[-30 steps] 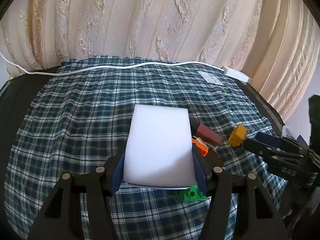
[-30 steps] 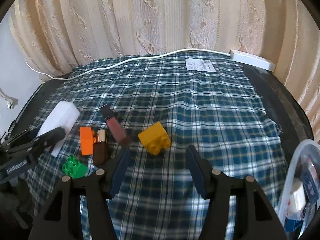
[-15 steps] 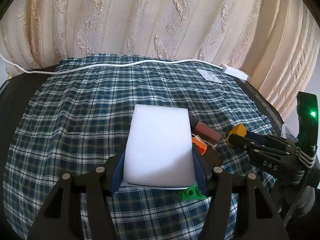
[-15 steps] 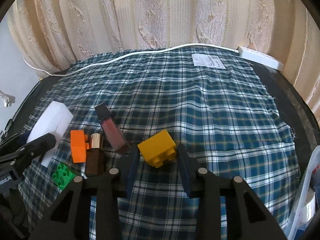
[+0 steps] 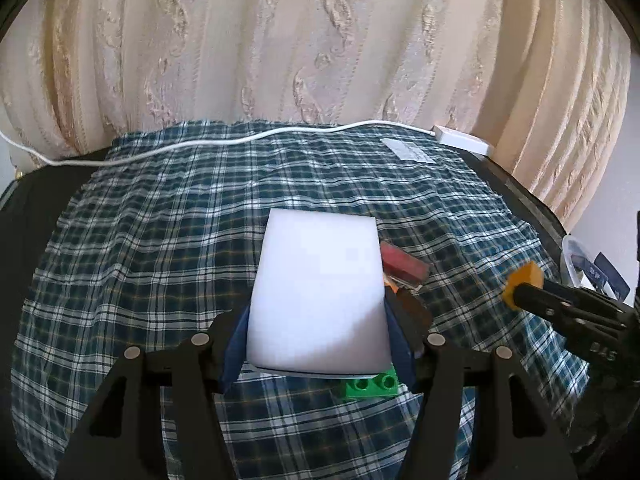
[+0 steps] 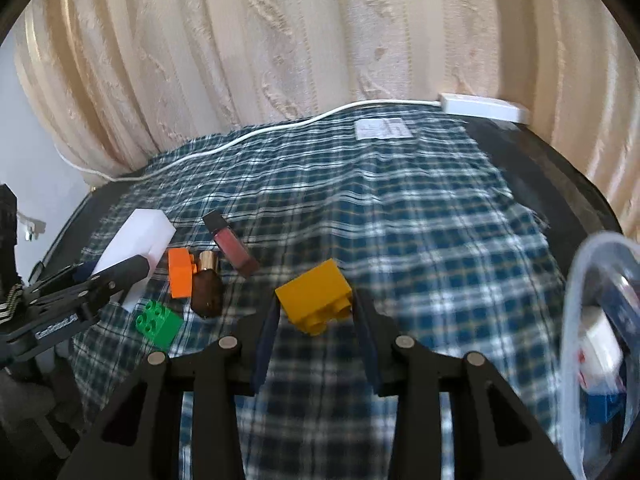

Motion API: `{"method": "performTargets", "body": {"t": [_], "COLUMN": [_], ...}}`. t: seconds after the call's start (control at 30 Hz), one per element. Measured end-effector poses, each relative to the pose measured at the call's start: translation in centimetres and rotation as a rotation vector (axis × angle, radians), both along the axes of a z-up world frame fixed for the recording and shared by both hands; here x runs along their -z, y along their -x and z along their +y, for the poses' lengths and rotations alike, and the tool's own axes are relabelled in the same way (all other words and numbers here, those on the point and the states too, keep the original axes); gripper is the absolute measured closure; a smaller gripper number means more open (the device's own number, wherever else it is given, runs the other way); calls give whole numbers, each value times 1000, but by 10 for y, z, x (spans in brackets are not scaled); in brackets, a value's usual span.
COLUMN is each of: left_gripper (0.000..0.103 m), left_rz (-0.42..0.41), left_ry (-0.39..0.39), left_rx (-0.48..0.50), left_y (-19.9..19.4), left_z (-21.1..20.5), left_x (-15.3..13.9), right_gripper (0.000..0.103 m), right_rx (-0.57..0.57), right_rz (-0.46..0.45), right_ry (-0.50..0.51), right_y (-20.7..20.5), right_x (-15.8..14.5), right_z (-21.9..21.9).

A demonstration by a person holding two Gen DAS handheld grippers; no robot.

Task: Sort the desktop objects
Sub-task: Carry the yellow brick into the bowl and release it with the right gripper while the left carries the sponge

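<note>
My left gripper (image 5: 318, 332) is shut on a white sponge block (image 5: 320, 292) and holds it over the plaid cloth. My right gripper (image 6: 316, 312) is shut on a yellow brick (image 6: 316, 300), lifted off the cloth; the brick also shows in the left wrist view (image 5: 524, 280). On the cloth lie a green brick (image 6: 160, 322), an orange brick (image 6: 180, 272), a brown bottle with a gold cap (image 6: 207, 288) and a pink lip-gloss tube (image 6: 232, 248), between the two grippers.
A clear plastic bin (image 6: 576, 280) with several items stands at the right edge. A white cable (image 5: 240, 140) and power strip (image 6: 480, 108) run along the back, near a paper label (image 6: 382, 128). A curtain hangs behind.
My right gripper closed on the yellow brick and lifted it, swinging toward the bin at the right. My left gripper kept holding the sponge, nearly still.
</note>
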State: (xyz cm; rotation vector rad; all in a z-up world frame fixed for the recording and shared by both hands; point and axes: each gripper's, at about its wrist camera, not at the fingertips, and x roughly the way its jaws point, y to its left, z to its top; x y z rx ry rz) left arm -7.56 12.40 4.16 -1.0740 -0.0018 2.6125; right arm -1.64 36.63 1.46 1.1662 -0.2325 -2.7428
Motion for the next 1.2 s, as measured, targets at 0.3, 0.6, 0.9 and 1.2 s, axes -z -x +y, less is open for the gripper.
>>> {"method": "performTargets", "body": {"t": [0.3,0.6,0.9,1.2], "left_gripper": [40,40,40,40], "left_rz": [42,47,59,46], "left_ry": [-12,-21,-32,-43], "left_rx": [34,117,227,298], "left_y": [-13,-37,-64,-81], "left_z": [13,54,104,137], "left_x": [-12,-24,-38,-41], "right_gripper": [62,62,62,61], "right_rx": [62,204,308,338], "right_rz": [68,99,75,37], "right_ry": [24,40,48,33], "right_y": [-54,-102,-119,-123], "right_x": [-25,-35,-27,-14], "right_z": [39,99,144,155]}}
